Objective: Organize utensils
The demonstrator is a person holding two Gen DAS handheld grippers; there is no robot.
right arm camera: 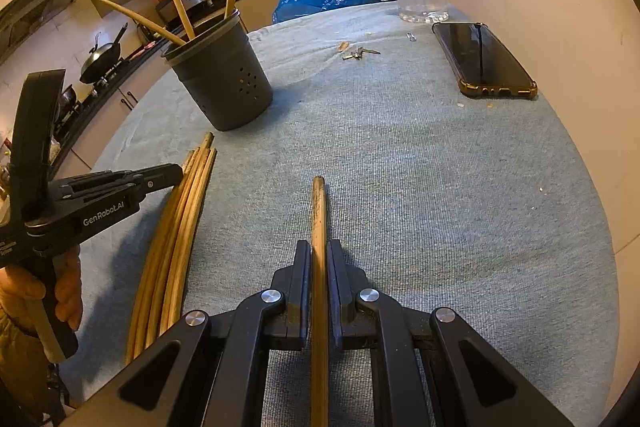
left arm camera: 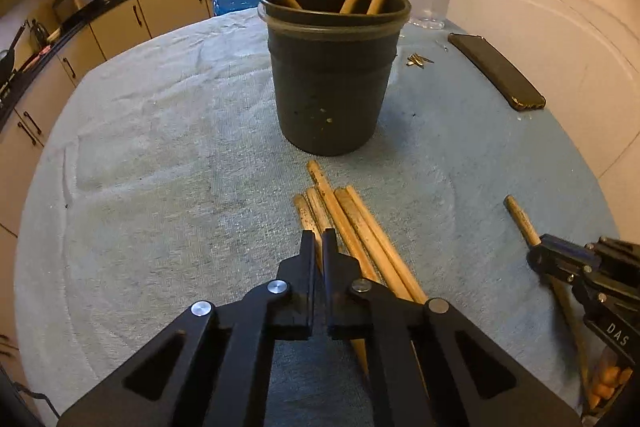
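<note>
Wooden chopstick (right arm camera: pixel 319 227) pinched by right gripper (right arm camera: pixel 319 247) could slip sideways; left gripper (left arm camera: pixel 319 239), jaws nearly closed over the pile (left arm camera: pixel 352 227), grip unclear.

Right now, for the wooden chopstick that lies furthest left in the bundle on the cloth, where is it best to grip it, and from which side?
Probably near its thick end, coming from above with the fingers across the chopstick. It lies flat beside the others in the bundle, free only on its left, where one finger could slip down.

Chopstick bundle (left arm camera: pixel 360 227) near ends hidden under the jaws.
</note>
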